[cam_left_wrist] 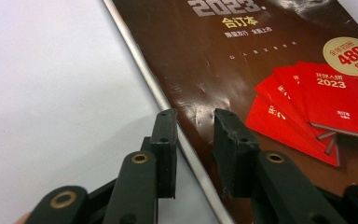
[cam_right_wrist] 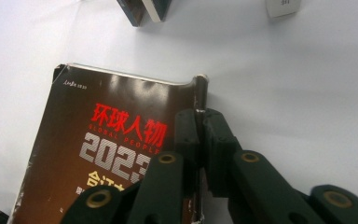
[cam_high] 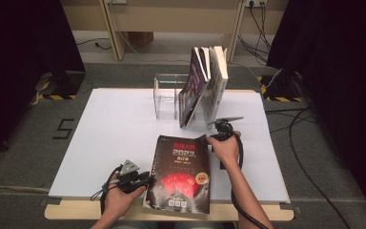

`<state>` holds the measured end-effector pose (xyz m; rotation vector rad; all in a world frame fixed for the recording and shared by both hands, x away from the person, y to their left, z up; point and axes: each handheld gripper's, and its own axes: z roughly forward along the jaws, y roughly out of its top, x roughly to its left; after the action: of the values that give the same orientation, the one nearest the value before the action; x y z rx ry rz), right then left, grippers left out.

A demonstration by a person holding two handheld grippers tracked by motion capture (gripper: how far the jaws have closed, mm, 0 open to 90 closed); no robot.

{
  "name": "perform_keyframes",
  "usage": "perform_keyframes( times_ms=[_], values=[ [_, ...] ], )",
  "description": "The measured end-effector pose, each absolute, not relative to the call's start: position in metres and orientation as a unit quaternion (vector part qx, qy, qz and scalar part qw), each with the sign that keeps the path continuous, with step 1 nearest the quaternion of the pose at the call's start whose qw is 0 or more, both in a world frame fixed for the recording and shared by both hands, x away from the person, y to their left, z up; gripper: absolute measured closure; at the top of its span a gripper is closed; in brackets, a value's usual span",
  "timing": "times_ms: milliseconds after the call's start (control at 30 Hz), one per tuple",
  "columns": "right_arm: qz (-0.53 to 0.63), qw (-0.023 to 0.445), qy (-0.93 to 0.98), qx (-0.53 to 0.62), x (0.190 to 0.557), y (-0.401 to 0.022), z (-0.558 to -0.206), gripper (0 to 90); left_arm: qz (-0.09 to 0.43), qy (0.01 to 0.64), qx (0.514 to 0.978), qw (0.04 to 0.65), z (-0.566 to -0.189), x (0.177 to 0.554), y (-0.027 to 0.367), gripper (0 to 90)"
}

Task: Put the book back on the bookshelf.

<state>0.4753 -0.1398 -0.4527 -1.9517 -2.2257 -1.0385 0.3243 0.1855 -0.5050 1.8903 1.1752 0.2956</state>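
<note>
The dark-covered book lies flat on the white table, low and centre in the high view, its near edge at the table's front; the right tool is clenched on the upturned far right corner of the cover alone, a thin hold that I think could crease or tear the cover, or let it slip out, if the hand lifts fast; the left tool stands part-open astride the book's left edge, pads apart and not pressing as far as I can see, so the weight may hang on that one corner; further up, centre of the frame, two books lean against each other beside a clear holder, tilted and loosely propped; swinging the big book in could knock them over.
</note>
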Motion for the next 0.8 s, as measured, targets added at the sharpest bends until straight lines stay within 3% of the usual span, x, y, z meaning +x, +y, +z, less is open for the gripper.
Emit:
perform_keyframes(
  times_ms=[400, 800],
  values=[
    [-0.39, -0.022, -0.706, -0.591, 0.457, -0.125, -0.417, 87.9, 0.114, 0.474, 0.753, 0.442, -0.505, 0.324, 0.187, 66.9],
    [-0.448, -0.07, -0.718, -0.528, 0.437, -0.096, -0.372, 88.0, 0.152, 0.481, 0.718, 0.48, -0.486, 0.325, 0.203, 60.5]
  ],
)
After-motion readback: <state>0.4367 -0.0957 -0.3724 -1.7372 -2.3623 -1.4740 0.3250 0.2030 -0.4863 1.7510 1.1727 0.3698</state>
